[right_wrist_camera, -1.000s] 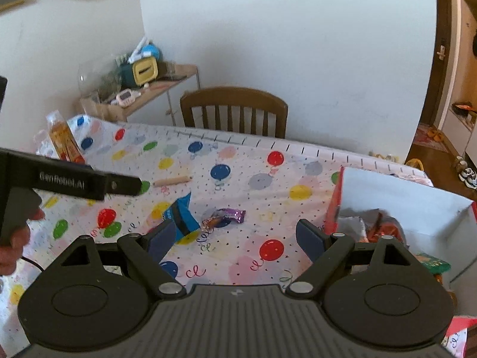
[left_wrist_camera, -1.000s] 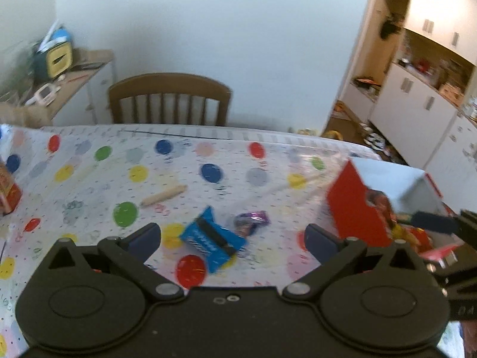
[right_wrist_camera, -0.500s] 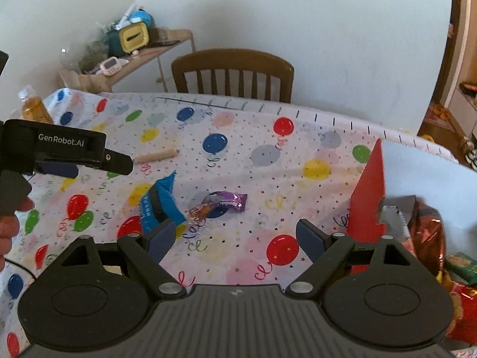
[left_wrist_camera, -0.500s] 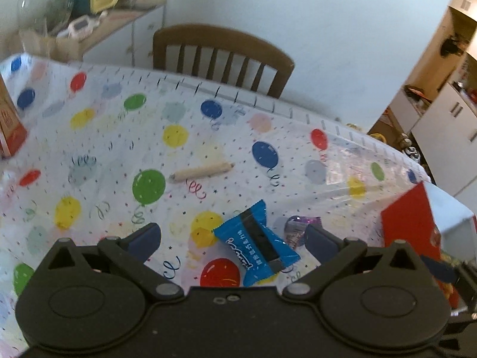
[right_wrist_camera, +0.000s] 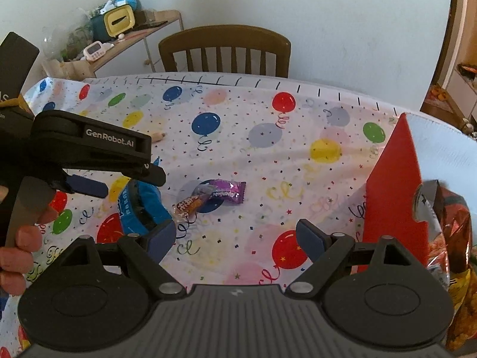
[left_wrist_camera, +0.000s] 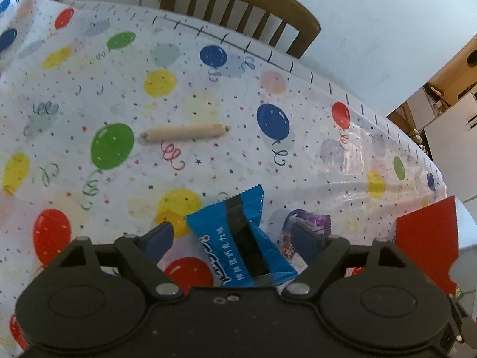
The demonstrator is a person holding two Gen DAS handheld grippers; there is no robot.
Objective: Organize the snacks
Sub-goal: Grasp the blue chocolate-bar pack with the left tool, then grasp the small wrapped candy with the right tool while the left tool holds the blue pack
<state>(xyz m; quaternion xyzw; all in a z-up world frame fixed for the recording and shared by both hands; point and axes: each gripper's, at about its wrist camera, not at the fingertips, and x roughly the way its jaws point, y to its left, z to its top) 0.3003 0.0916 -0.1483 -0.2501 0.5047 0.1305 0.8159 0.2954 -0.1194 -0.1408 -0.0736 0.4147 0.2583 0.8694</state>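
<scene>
A blue snack packet [left_wrist_camera: 238,238] lies on the balloon-print tablecloth [left_wrist_camera: 208,95]. My left gripper [left_wrist_camera: 232,238] hangs low over the packet with its jaws either side of it and closing; the pads are not pressing on it. A purple candy [left_wrist_camera: 310,220] lies just right of the packet, partly behind one finger. In the right wrist view the left gripper [right_wrist_camera: 128,183] sits over the blue packet [right_wrist_camera: 140,208], with the purple candy [right_wrist_camera: 226,191] and an orange-wrapped candy [right_wrist_camera: 190,204] beside it. My right gripper [right_wrist_camera: 235,238] stands open above bare cloth, holding nothing.
A red box [right_wrist_camera: 393,197] with snack bags [right_wrist_camera: 453,223] inside stands at the right, also the red box [left_wrist_camera: 426,238]. A wooden stick [left_wrist_camera: 184,132] lies mid-table. A wooden chair [right_wrist_camera: 223,50] stands behind the table, a cluttered shelf [right_wrist_camera: 134,29] at back left.
My left gripper has sunk toward the table and come over the blue packet, its jaws now narrower. My right gripper has dropped lower, and the red box looks nearer.
</scene>
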